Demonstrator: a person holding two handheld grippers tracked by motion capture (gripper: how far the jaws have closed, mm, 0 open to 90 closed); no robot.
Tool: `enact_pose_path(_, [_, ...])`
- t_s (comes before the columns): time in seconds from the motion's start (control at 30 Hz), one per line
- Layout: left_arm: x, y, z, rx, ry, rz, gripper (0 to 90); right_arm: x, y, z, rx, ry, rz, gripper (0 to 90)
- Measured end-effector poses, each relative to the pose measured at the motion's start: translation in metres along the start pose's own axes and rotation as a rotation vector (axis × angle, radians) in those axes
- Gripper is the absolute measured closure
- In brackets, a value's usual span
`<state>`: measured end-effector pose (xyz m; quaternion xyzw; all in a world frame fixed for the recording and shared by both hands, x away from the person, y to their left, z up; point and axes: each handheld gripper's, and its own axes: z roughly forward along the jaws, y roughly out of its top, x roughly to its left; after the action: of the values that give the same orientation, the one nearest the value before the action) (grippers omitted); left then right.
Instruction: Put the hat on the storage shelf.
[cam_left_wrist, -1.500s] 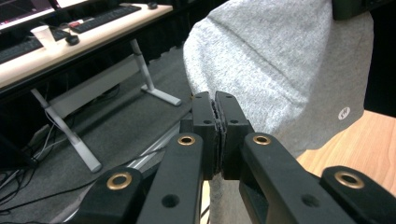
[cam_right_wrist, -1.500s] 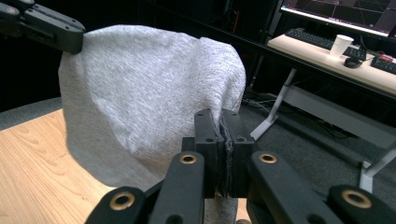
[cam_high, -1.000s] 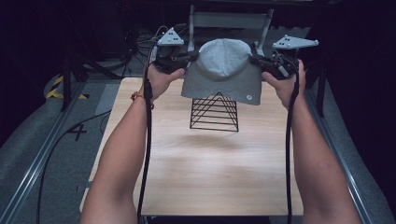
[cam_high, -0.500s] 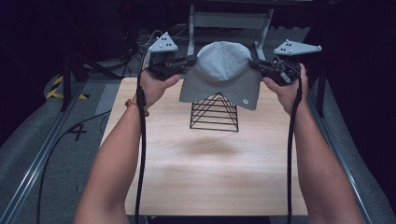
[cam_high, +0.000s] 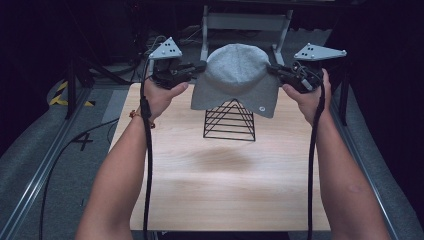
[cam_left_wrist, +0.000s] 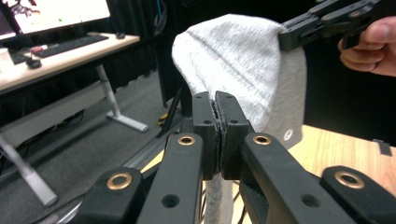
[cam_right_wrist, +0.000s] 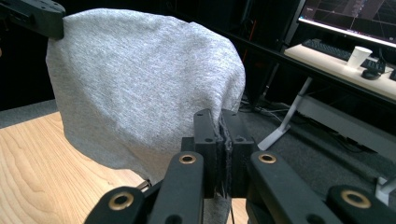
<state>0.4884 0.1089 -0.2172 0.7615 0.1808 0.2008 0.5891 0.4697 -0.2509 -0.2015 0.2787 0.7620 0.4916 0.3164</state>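
A grey knit beanie (cam_high: 235, 80) hangs in the air, stretched between both grippers above a black wire pyramid stand (cam_high: 230, 121) on the wooden table (cam_high: 225, 185). My left gripper (cam_high: 200, 66) is shut on the beanie's left edge, my right gripper (cam_high: 273, 69) on its right edge. In the left gripper view the jaws pinch grey fabric (cam_left_wrist: 243, 60) at the left gripper's tip (cam_left_wrist: 217, 100), and the other gripper (cam_left_wrist: 327, 21) grips the far side. The right gripper view shows the right gripper (cam_right_wrist: 221, 119) clamped on the beanie (cam_right_wrist: 140, 84). The beanie's hem hides the stand's tip.
A grey metal frame (cam_high: 245, 22) stands behind the table. Cables (cam_high: 75, 145) lie on the grey floor to the left. A desk with a monitor and keyboard (cam_left_wrist: 70, 44) shows beyond, and a paper cup (cam_right_wrist: 358, 57) sits on a desk.
Both hands have carried the beanie slightly away from me and higher over the stand. The left hand has shifted outward a little. Both grips are unchanged.
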Motion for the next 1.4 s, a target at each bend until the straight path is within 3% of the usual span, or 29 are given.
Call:
enact_pose_path(0.17, [-0.008, -0.001, -0.003, -0.007, -0.021, 0.009, 88.0, 0.004, 0.000, -0.008, -0.009, 0.006, -0.013, 86.8])
enact_pose_path(0.2, [-0.009, -0.003, -0.003, 0.006, -0.022, 0.026, 88.0, 0.005, -0.001, -0.008, -0.009, 0.009, -0.015, 86.8])
enact_pose_path(0.5, [-0.008, -0.022, 0.001, 0.034, -0.023, 0.001, 88.0, 0.011, -0.014, -0.003, 0.017, 0.026, -0.021, 86.8])
enact_pose_path(0.57, [-0.009, -0.026, -0.001, 0.019, -0.033, -0.010, 88.1, 0.011, -0.016, -0.002, 0.021, 0.026, -0.022, 86.8])
enact_pose_path(0.7, [-0.009, -0.024, -0.003, 0.001, -0.035, -0.021, 88.0, 0.010, -0.015, -0.005, 0.020, 0.018, -0.024, 86.8])
enact_pose_path(1.03, [-0.021, -0.012, -0.015, -0.032, -0.073, 0.006, 88.0, 0.013, -0.008, -0.020, -0.009, 0.026, -0.029, 86.7])
enact_pose_path(1.13, [-0.024, -0.015, -0.015, -0.015, -0.078, 0.013, 88.0, 0.015, -0.008, -0.021, 0.004, 0.030, -0.037, 86.7])
enact_pose_path(1.4, [-0.020, -0.035, -0.007, 0.024, -0.073, -0.018, 88.0, 0.020, -0.020, -0.012, 0.048, 0.031, -0.053, 86.7])
